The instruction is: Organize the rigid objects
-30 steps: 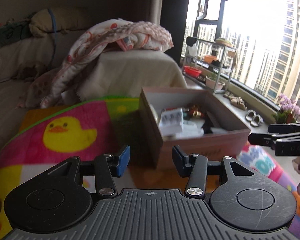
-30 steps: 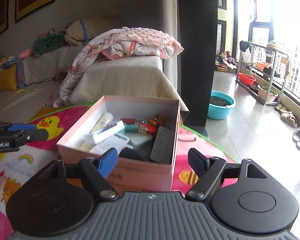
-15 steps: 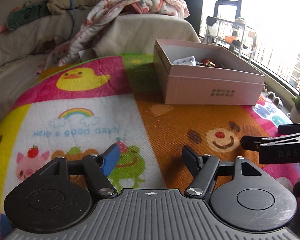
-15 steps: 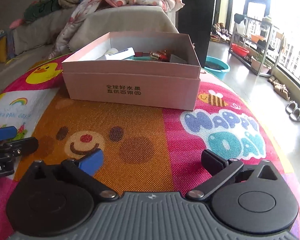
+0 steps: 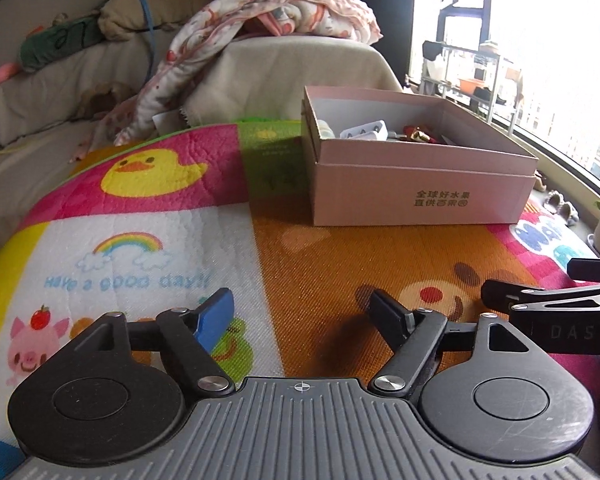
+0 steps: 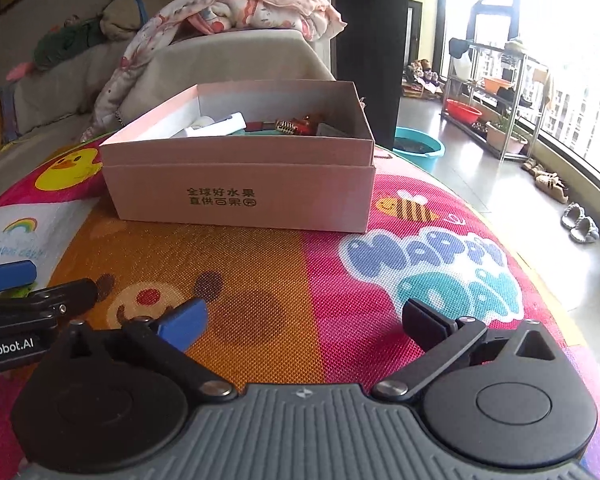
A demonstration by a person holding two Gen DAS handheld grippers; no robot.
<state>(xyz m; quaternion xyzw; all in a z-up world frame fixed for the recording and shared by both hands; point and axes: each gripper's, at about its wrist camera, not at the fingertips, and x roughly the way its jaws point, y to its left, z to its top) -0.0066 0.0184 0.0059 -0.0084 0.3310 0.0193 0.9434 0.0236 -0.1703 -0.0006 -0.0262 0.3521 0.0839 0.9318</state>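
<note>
Lying across the foreground: a bright cartoon play mat (image 5: 148,208), showing a yellow duck, a rainbow, a bear face and blue bubble lettering. Whether a table or something else is lying under it cannot be told. Sitting on the mat's far part, well apart from both tools: an open pink cardboard box (image 6: 240,196) with dark printed characters on its near wall. Lying inside, only partly showing over the rim: a white oblong item (image 6: 220,125), a gold-and-red piece (image 6: 296,125) and something dark at the right; too small and too hidden to name. Standing behind the box: a beige-covered sofa (image 5: 292,68) with a pink patterned blanket (image 5: 284,12) heaped on its arm. Glaring at the right: tall windows, washing out the view outside; beside them a metal rack (image 6: 496,96) holding red and orange basins, a teal tub (image 6: 418,148) on the grey floor, and pairs of slippers along the sill.

Hovering low over the bear face: left tongs (image 5: 300,312), fingers spread wide, holding nothing. Hanging beside them over the orange-and-pink area: right tongs (image 6: 304,316), likewise gaping wide and holding nothing. Poking in at the frame edge of each view, cut off: the other tool's fingers.
</note>
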